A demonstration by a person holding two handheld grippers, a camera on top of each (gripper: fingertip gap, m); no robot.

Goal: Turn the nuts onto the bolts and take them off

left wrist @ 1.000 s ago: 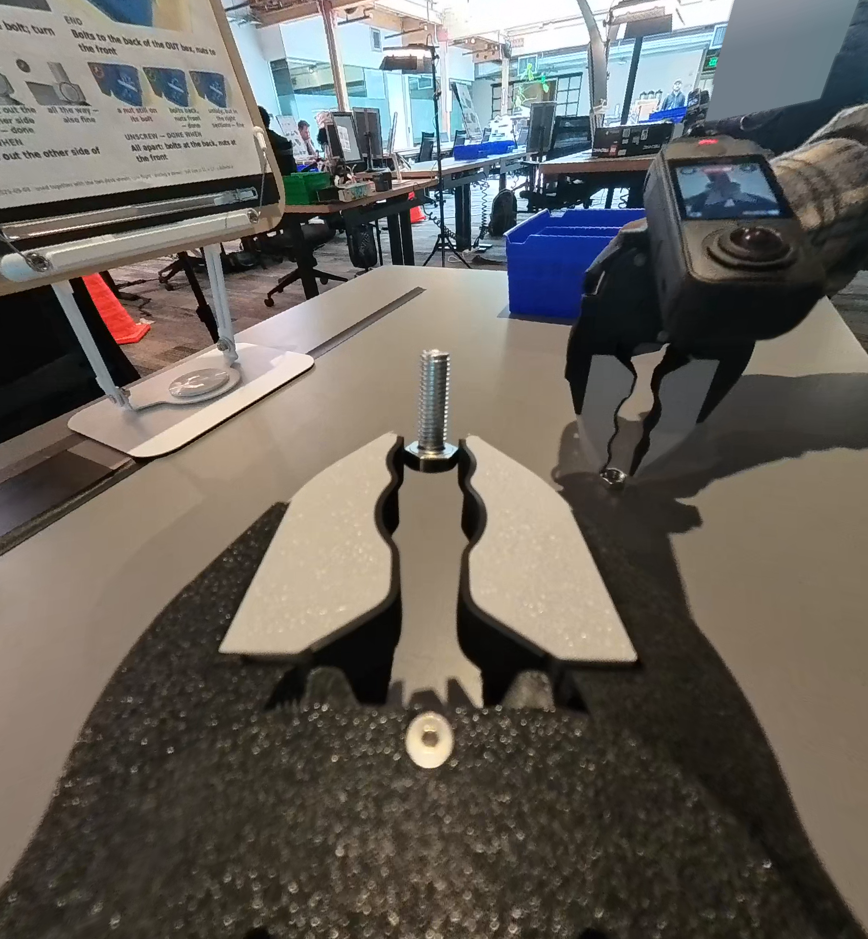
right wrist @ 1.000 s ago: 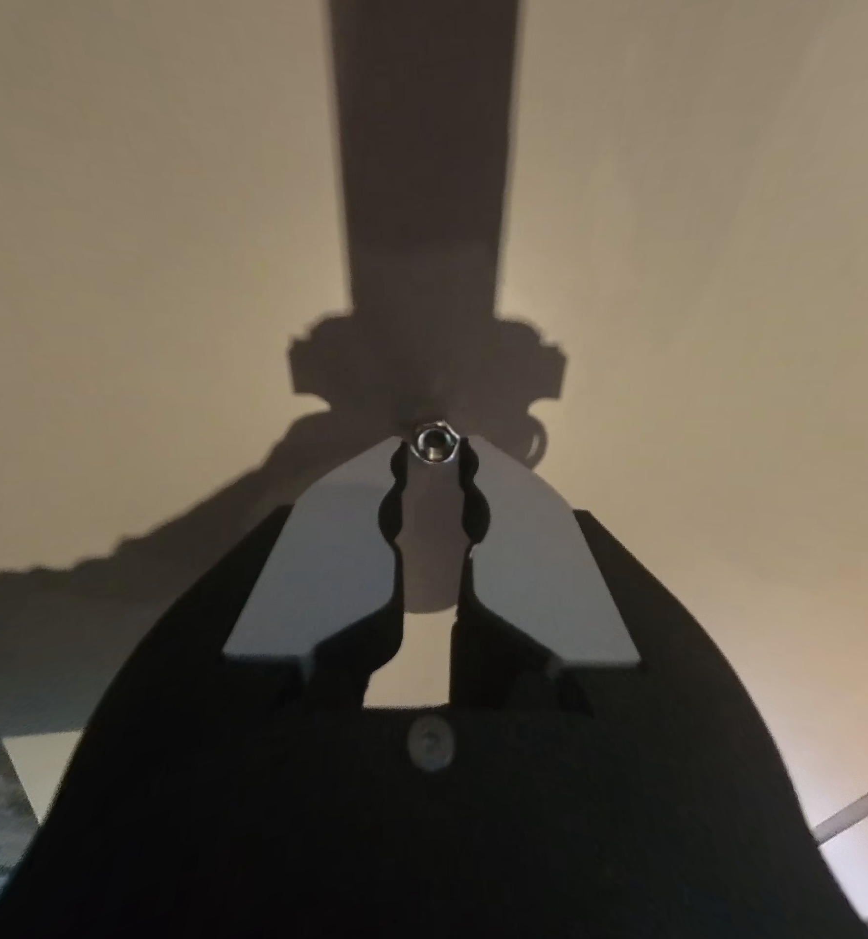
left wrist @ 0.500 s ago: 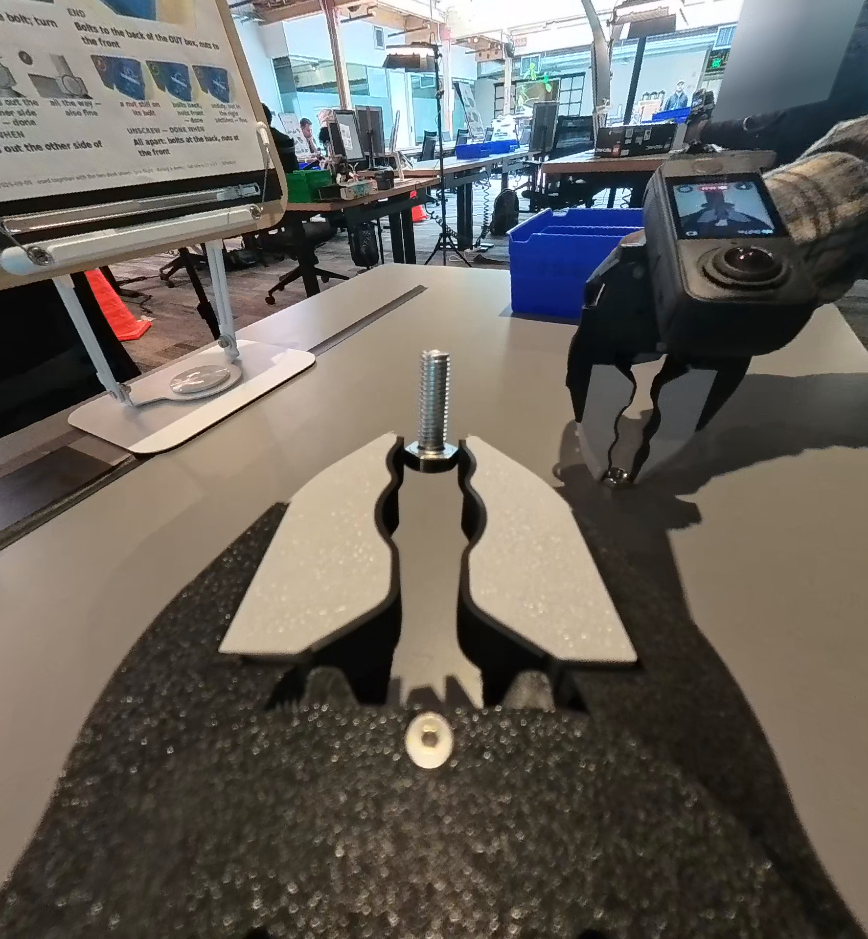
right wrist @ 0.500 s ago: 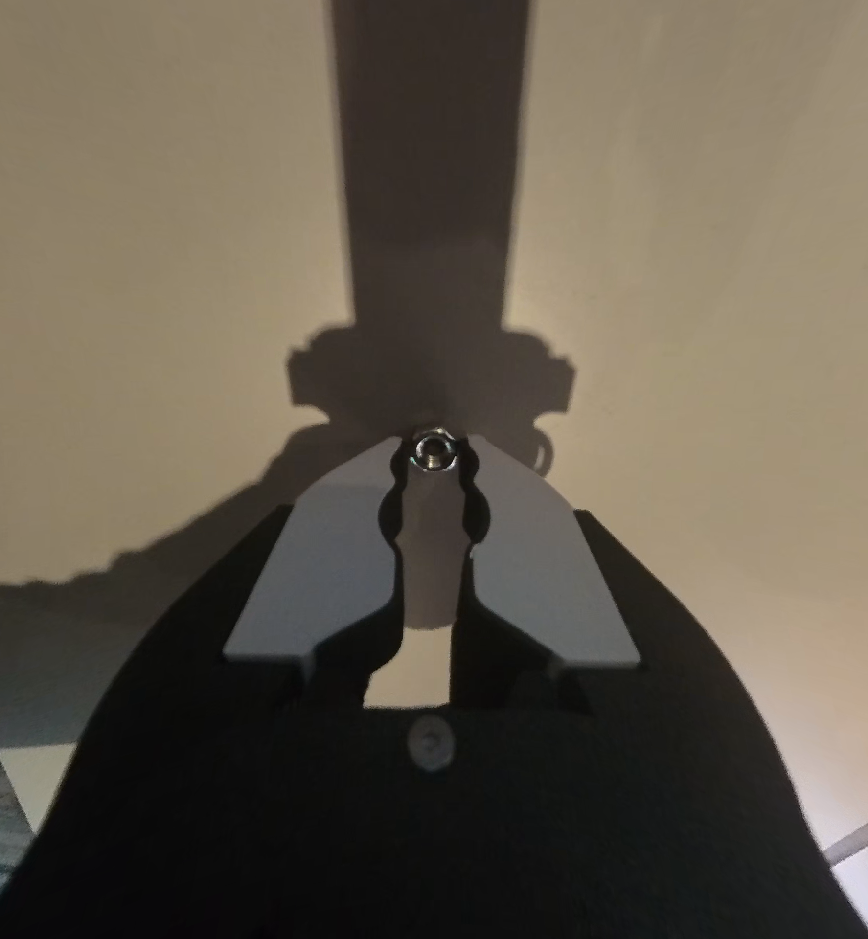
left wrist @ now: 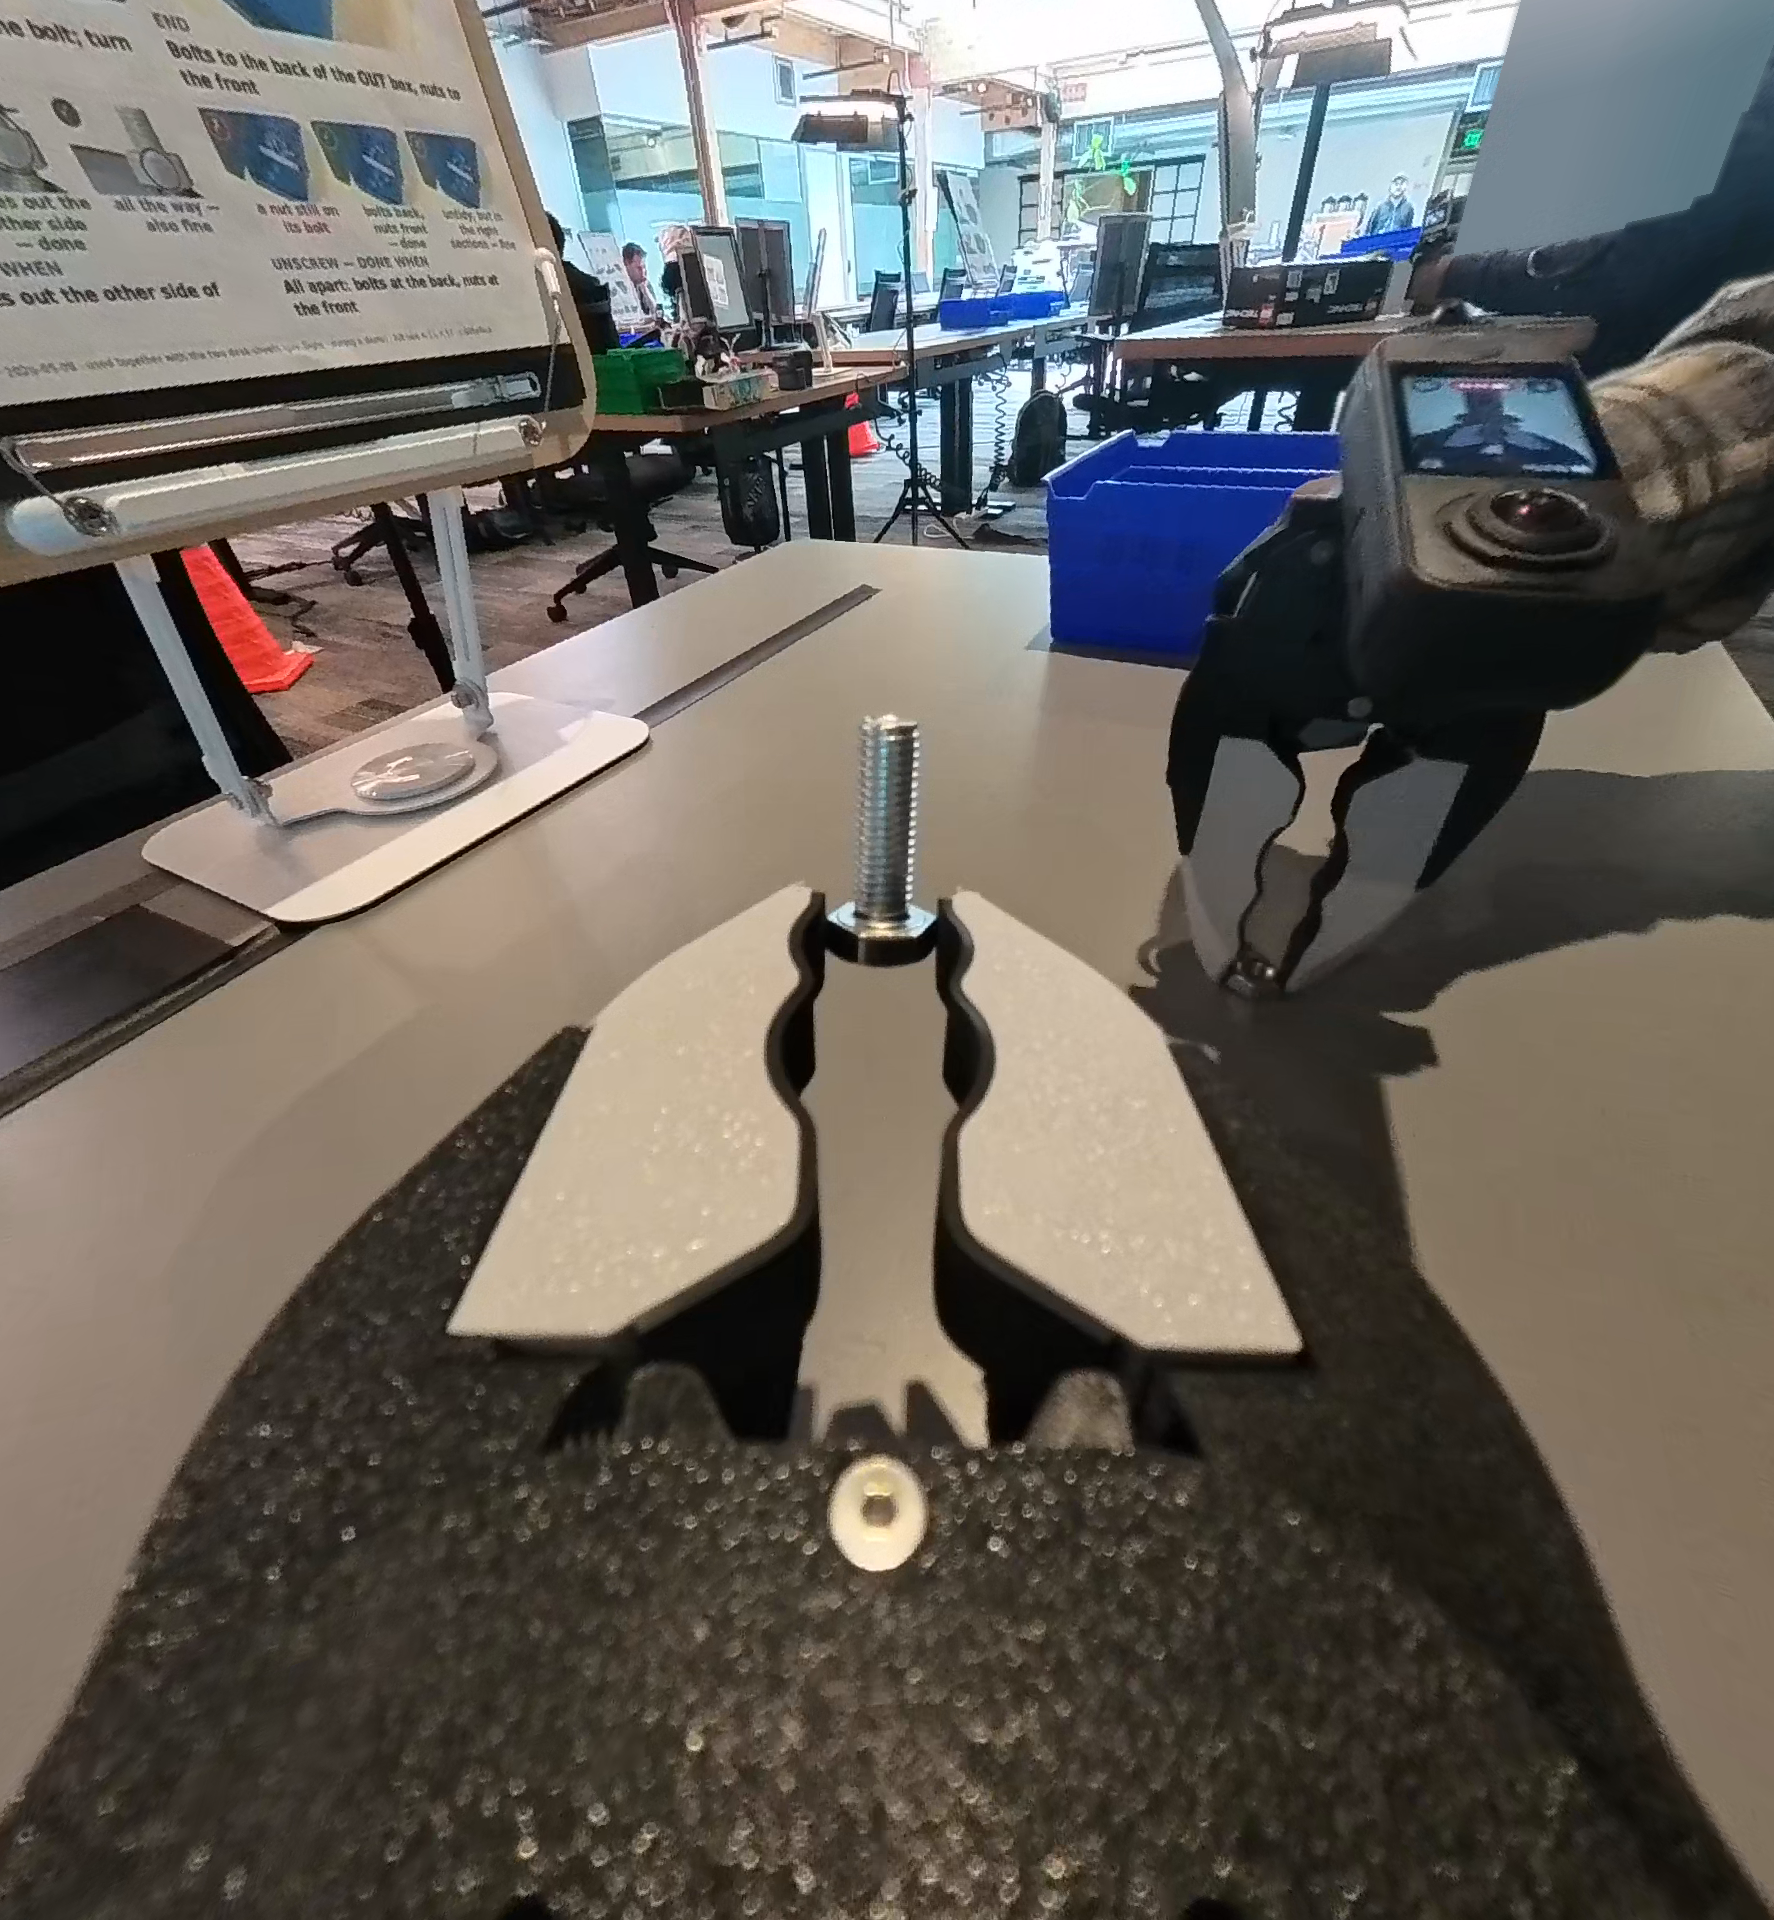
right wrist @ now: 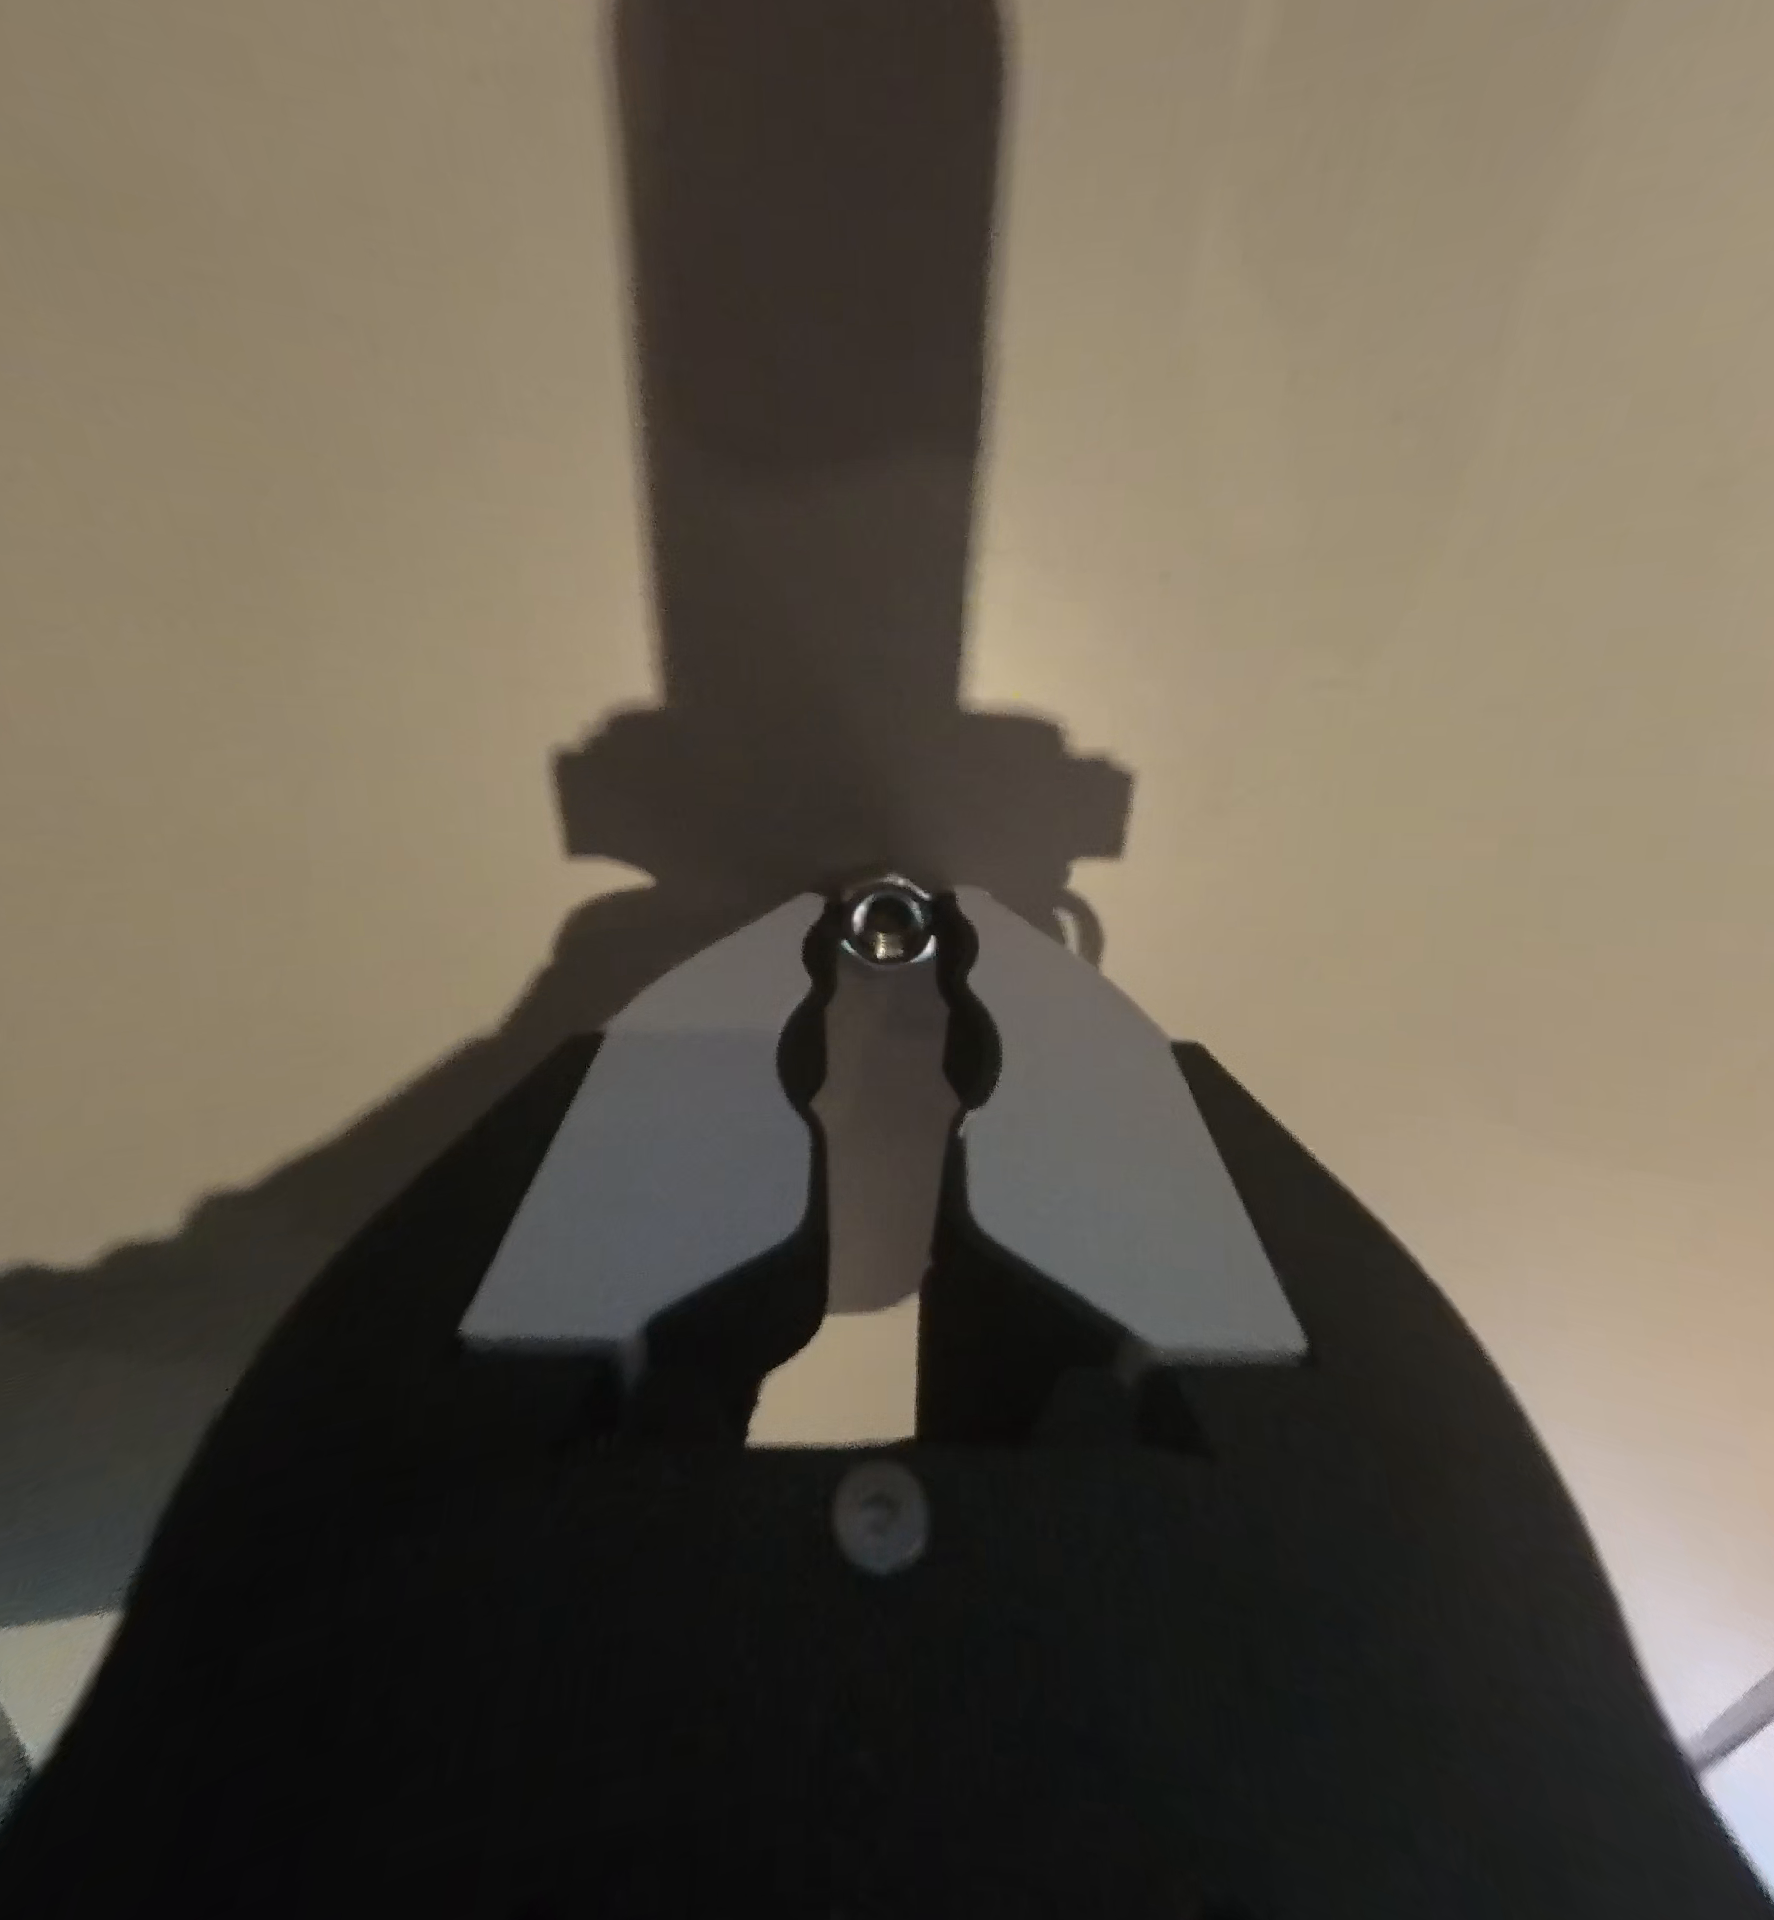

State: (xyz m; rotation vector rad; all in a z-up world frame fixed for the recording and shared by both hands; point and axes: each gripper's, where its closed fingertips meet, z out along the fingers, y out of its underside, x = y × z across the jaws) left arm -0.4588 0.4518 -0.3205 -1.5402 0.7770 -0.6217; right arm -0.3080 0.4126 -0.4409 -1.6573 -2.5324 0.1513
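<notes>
- L gripper (left wrist: 878,920): I hold it low over the table (left wrist: 239,1143), jaws narrowed onto the hex head of the bolt (left wrist: 888,810). Head sits pinched at the tips; threaded shank stands upright, long axis vertical, free end up.
- Key relation: the nut (left wrist: 1252,975) lies to the right of the bolt and lower, down at table level, while the thread's open end is at the top. My read: the nut must go up, then across to the left, then down on the bolt's axis with its hole level.
- R gripper (left wrist: 1255,971): tips pointing steeply down at the table, jaws nearly together w/ the nut between them. In the R wrist view the nut (right wrist: 888,928) sits right at the tips of the R gripper (right wrist: 888,930), hole facing the camera. Whether it is clear of the table, I cannot tell.
- Nearer arm: the R one carries the nut, so it does the travel; L only steadies the bolt.
- In the way: nothing stands btw nut and bolt; bare table there. Risk, as I judge it: a thin tip grip may let the nut tilt or drop in transit.
- Left, mid distance: stand w/ a printed sheet (left wrist: 239,187) on a white base (left wrist: 395,800), well apart from the bolt.
- Far right: blue bin (left wrist: 1163,551) at the table's back edge, behind the R gripper.
</notes>
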